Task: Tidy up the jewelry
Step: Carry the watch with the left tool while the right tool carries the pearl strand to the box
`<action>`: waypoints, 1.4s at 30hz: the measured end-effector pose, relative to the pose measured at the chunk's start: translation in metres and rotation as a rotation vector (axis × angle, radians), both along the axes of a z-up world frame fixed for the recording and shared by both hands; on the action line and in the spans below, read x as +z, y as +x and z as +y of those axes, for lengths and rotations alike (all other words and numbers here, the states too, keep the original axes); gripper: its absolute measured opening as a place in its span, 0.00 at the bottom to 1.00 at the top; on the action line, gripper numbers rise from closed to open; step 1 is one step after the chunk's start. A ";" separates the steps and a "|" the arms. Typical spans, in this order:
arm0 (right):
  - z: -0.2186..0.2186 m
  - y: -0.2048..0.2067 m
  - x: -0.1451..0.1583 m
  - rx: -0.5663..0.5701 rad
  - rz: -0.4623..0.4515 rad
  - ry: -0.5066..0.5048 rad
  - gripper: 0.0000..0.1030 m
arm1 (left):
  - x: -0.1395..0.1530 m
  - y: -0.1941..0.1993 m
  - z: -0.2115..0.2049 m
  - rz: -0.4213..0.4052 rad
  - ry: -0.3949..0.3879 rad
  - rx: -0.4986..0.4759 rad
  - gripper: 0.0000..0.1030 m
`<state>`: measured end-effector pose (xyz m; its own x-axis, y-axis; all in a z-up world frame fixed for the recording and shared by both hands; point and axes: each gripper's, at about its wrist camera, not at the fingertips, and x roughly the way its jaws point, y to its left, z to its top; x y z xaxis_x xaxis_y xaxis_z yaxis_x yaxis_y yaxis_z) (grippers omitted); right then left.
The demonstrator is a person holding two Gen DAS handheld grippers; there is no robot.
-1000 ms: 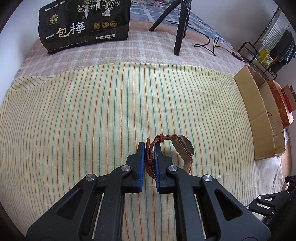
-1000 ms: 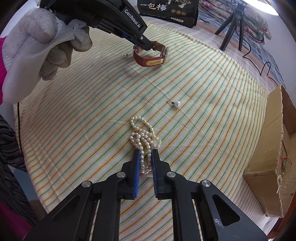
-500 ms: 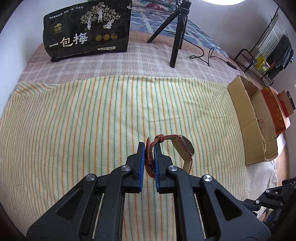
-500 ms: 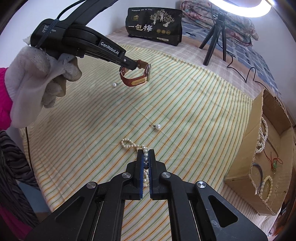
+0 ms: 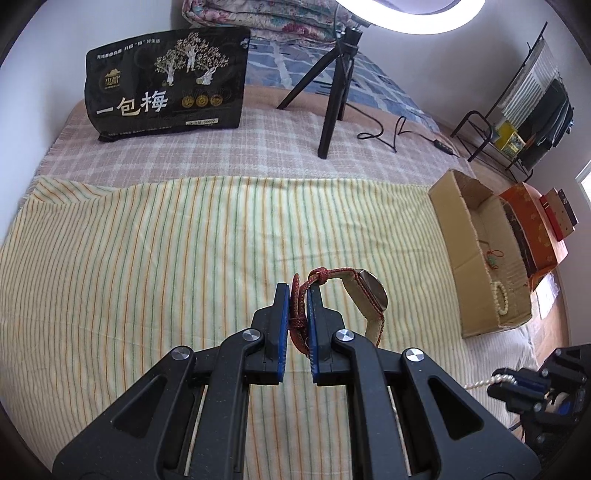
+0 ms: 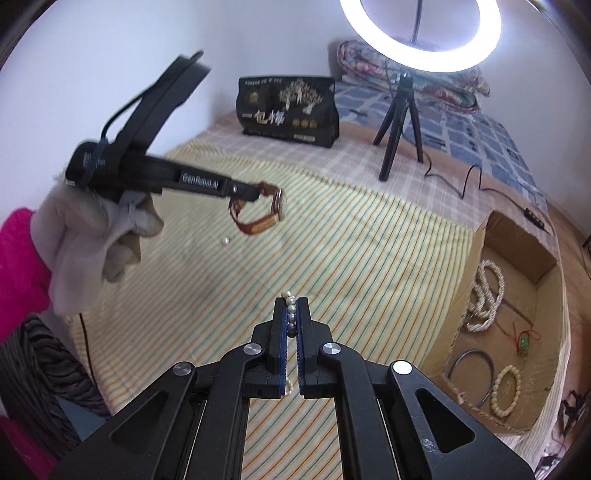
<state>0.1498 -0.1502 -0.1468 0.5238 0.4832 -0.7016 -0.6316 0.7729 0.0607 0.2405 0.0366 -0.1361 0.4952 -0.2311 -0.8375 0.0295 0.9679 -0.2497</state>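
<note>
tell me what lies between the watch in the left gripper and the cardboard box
In the left wrist view, only bare striped cloth lies between the watch and the cardboard box. The right wrist view shows the same.

Bed and its backdrop

A yellow cloth with green and orange stripes [image 5: 147,258] lies over a pale checked blanket [image 5: 221,147] on the bed. At the far end a black printed foil bag [image 5: 166,81] stands upright beside a small black tripod [image 5: 332,92], under a glowing white ring light [image 6: 421,33]; folded floral quilts [image 6: 454,85] lie behind.
</note>
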 end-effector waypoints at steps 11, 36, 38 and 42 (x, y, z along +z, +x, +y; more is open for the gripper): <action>-0.023 0.015 0.041 -0.079 -0.071 0.101 0.03 | 0.025 -0.014 -0.029 -0.057 -0.037 -0.067 0.07; -0.151 0.048 0.082 -0.426 -0.177 0.191 0.03 | 0.049 -0.020 -0.130 -0.099 -0.108 -0.238 0.07; -0.158 0.051 0.078 -0.442 -0.169 0.182 0.03 | 0.049 -0.020 -0.139 -0.101 -0.108 -0.251 0.07; -0.169 0.057 0.073 -0.461 -0.159 0.160 0.03 | 0.047 -0.018 -0.160 -0.097 -0.111 -0.278 0.07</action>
<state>0.2067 -0.3195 -0.0741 0.8020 0.2716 -0.5321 -0.2386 0.9622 0.1316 0.2229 -0.1237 -0.0891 0.4765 -0.4560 -0.7516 0.3175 0.8865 -0.3366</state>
